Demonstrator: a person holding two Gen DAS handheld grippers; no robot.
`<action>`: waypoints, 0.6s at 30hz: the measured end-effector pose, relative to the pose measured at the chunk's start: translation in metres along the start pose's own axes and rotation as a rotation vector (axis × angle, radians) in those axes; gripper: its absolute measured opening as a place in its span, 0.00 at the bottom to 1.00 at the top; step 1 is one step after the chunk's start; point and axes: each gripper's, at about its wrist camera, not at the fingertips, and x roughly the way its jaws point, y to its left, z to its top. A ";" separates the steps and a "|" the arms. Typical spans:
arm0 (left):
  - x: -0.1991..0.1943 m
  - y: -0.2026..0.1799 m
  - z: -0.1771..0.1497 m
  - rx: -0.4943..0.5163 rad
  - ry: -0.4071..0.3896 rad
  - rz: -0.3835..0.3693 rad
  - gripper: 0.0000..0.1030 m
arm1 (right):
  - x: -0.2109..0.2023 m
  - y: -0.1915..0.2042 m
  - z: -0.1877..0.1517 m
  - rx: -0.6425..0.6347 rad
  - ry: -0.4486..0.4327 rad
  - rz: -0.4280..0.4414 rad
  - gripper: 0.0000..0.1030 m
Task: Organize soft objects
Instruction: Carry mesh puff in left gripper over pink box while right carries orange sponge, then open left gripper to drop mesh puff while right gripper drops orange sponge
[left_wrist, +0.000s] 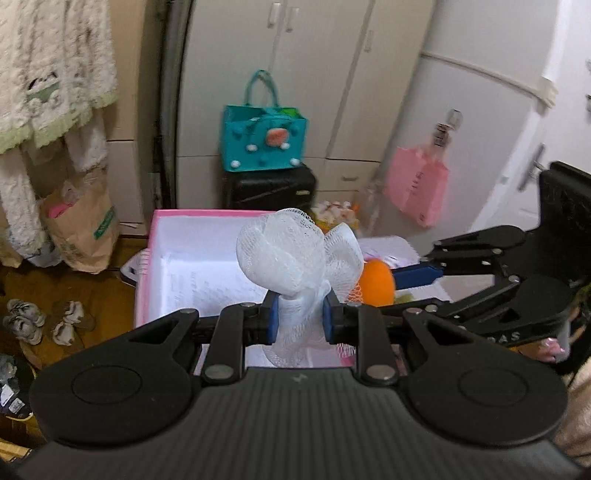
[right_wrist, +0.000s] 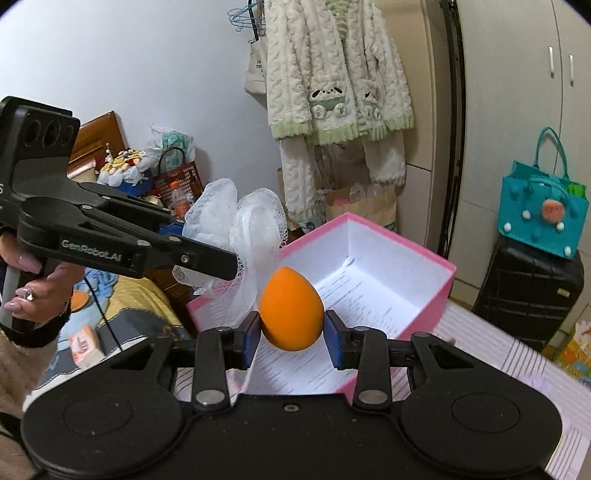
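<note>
Claws first: my left claw (left_wrist: 299, 320) is clamped on the gathered neck of a white mesh sponge (left_wrist: 291, 258), whose puffs stand up above the blue pads. My right claw (right_wrist: 293, 334) is clamped on an orange egg-shaped sponge (right_wrist: 290, 308), pinched at its sides. Both soft things hang above the near edge of an open pink box (right_wrist: 436, 291), white inside, with printed paper on its bottom. Beyond the box I see a black suitcase (left_wrist: 269, 186) with a teal bag (left_wrist: 264, 142) on top, in front of pale cupboard doors (left_wrist: 314, 55). A fluffy cream robe (right_wrist: 332, 70) hangs on the wall.
</note>
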 end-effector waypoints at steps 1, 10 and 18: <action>0.007 0.006 0.003 -0.004 -0.002 0.018 0.21 | 0.006 -0.002 0.003 -0.009 0.003 -0.003 0.41; 0.092 0.044 0.027 -0.023 0.092 0.111 0.21 | 0.094 -0.047 0.026 -0.152 0.103 -0.075 0.40; 0.183 0.069 0.039 -0.023 0.249 0.203 0.21 | 0.161 -0.085 0.027 -0.245 0.267 -0.127 0.40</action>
